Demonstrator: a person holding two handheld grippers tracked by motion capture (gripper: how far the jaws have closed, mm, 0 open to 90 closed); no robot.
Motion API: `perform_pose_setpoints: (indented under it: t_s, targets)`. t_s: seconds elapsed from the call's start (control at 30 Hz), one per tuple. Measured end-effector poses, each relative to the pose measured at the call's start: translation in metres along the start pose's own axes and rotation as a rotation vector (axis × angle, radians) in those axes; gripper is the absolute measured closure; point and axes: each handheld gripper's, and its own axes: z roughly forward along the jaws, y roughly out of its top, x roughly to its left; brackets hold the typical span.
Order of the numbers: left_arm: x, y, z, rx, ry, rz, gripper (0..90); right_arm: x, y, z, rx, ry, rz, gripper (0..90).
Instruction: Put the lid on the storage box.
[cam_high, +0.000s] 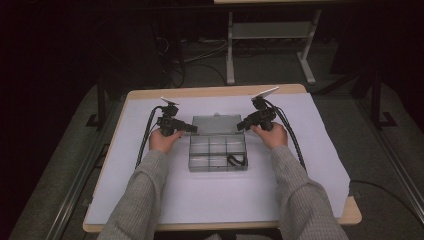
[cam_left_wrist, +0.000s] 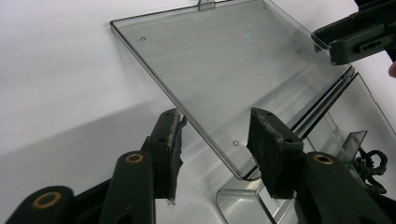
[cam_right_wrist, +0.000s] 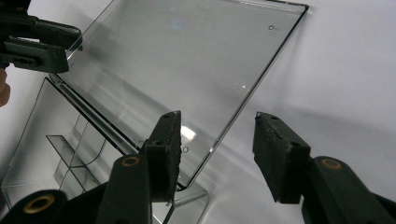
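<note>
A person seated at a white-covered tabletop (cam_high: 150, 200) works a clear plastic organizer box (cam_high: 218, 152) with a hand-held gripper in each hand. The box sits at the middle of the tabletop, its lid (cam_high: 216, 124) swung open and lying back on the far side, so the opening itself looks done.

The left gripper (cam_high: 190, 128) stands at the lid's left edge, the right gripper (cam_high: 242, 125) at its right edge. In the left gripper view the fingers (cam_left_wrist: 170, 140) stand moderately apart, with the lid's near corner (cam_left_wrist: 233, 158) passing between them; the pads do not press on the plastic. In the right gripper view the fingers (cam_right_wrist: 280, 149) are likewise parted about the lid's other corner (cam_right_wrist: 201, 168), one finger over the lid and the other clear of it, neither gripping.

The divided compartments (cam_high: 209, 147) look mostly bare, except that a small dark item (cam_high: 235, 160), perhaps a coil of cord, lies in the near right one; its make cannot be told.

Judging by the scene, the lid has been let go and both grippers are free. What appears left is whatever work the box's contents require, or the closing of the lid.
</note>
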Motion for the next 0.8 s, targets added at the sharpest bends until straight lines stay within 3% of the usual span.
perform_pose_setpoints:
  t_s: [0.2,0.53,0.8]
  targets:
    - [0.0007,0.0001,0.0007,0.001,-0.020,-0.008,55.7,-0.0005,0.0004,0.0018,0.010,0.026,0.018,50.5]
    - [-0.0015,0.0004,0.0007,-0.002,-0.011,-0.004,56.4,-0.0002,0.0009,0.0060,0.016,0.066,0.048,52.8]
    - [-0.0045,0.0007,-0.0014,-0.012,0.017,0.027,60.5,0.0022,0.0008,0.0041,0.007,0.049,0.022,54.5]
